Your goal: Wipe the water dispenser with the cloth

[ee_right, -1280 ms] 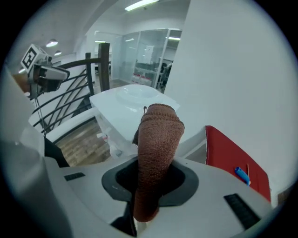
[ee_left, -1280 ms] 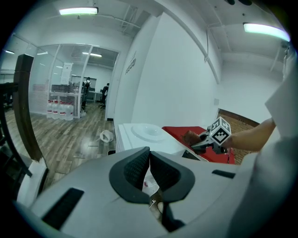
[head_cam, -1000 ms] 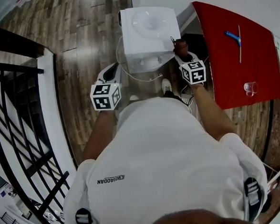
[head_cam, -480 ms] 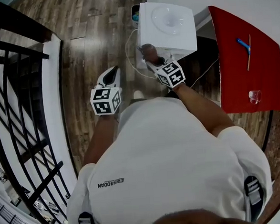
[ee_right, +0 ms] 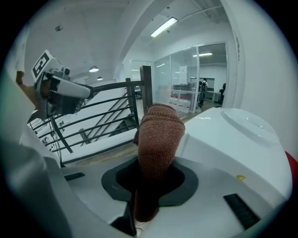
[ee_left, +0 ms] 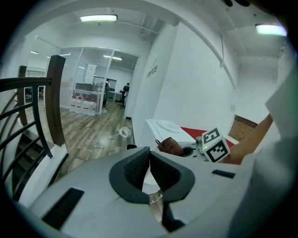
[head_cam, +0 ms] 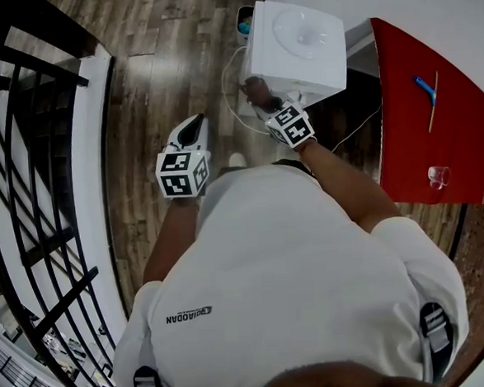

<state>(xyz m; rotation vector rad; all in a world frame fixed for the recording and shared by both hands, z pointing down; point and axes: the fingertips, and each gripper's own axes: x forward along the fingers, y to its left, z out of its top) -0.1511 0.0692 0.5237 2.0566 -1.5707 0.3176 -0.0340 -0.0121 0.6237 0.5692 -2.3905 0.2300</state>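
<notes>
The white water dispenser (head_cam: 298, 42) stands on the wooden floor just ahead of me. My right gripper (head_cam: 265, 104) is shut on a brown cloth (head_cam: 257, 88), which rests against the dispenser's front left corner. In the right gripper view the cloth (ee_right: 156, 139) sticks up between the jaws, beside the dispenser's white top (ee_right: 237, 139). My left gripper (head_cam: 193, 131) hangs to the left, apart from the dispenser, shut with nothing in it. The left gripper view shows its pads (ee_left: 137, 167) closed together, with the dispenser (ee_left: 163, 128) and the cloth (ee_left: 171, 146) beyond them.
A red table (head_cam: 423, 126) at the right carries a blue tool (head_cam: 425, 87) and a clear cup (head_cam: 437, 175). A black stair railing (head_cam: 33, 162) runs along the left. A white cable (head_cam: 233, 90) loops by the dispenser's left side, and a small bin (head_cam: 245, 19) sits behind it.
My right gripper has carried the cloth from the dispenser's right front corner across to its left front corner. The left gripper has held its place.
</notes>
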